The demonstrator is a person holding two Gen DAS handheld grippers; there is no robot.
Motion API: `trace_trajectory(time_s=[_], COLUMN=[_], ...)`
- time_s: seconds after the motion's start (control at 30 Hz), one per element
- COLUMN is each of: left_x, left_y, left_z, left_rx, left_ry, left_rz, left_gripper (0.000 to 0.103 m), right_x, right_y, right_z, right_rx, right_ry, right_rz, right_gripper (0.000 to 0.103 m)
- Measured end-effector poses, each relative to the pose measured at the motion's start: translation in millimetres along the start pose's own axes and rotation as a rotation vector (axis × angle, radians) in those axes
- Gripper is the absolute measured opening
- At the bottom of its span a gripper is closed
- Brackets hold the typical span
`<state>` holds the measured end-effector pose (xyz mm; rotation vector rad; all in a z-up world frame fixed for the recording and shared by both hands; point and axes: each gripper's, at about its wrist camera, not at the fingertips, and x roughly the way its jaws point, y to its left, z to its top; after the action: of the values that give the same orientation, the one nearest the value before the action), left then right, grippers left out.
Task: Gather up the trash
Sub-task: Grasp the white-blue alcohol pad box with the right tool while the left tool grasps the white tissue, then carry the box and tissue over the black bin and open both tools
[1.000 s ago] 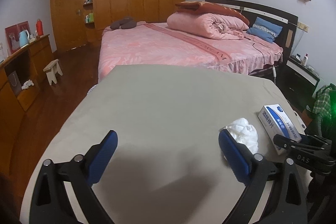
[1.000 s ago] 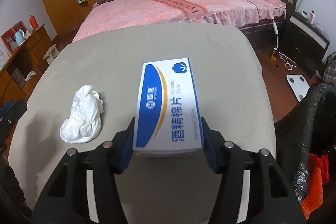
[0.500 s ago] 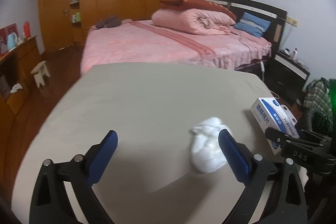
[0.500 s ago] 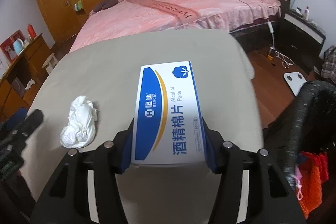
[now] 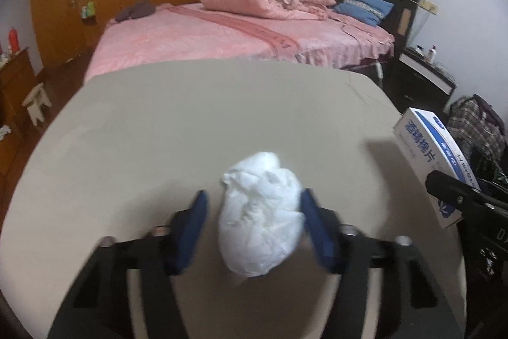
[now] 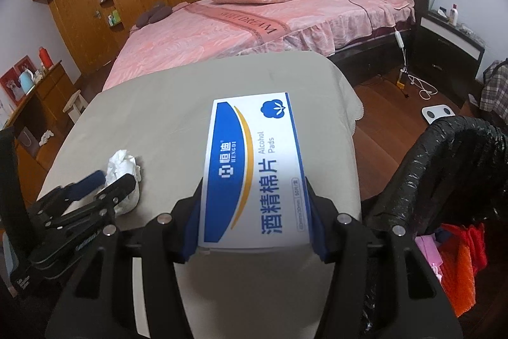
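The table (image 5: 158, 132) has much free surface toward its far edge. At its right edge the right gripper (image 6: 254, 218), clamped on the alcohol pad box (image 6: 254, 167), has lifted it toward the black bag (image 6: 444, 154). The left gripper (image 5: 254, 221) has narrowed around the crumpled tissue (image 5: 260, 212); its right finger touches it, the left not yet.
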<state>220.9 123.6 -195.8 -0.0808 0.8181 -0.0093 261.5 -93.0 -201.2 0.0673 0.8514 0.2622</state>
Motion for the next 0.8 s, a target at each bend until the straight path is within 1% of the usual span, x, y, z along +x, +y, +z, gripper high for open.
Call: trace_trajectory(time_s=[0.1,0.2,0.43,0.53,0.8], left_x=[-5,-13,-50,-69,-111], left_y=[-7,-5,-7,-13,-29], left_z=[-1,-1,6,9,9], left_rx=[0.029,-0.005,-0.017,0.001,0.012], left_ry=[-0.016,-0.030,-0.096,-0.114,-0.155], left_rz=[0.011,-0.005,0.009,0.031,0.026], left_gripper=[0.031,0.026,0.025,0.025,0.025], right_x=[-2,-10,-37,-52,-99], right_y=[-1,-1,1,0,-5], right_z=[-1,0,5,7,7], right_rx=[0.008,0.007,-0.011,-0.013,-0.023], right_ry=[0.002,-0.009,-0.050,-0.064,-0.109], right_rz=[0.006,0.010,0.014,0.019,0.035], right_gripper=[0.054,0.054,0.054,0.054,0.054])
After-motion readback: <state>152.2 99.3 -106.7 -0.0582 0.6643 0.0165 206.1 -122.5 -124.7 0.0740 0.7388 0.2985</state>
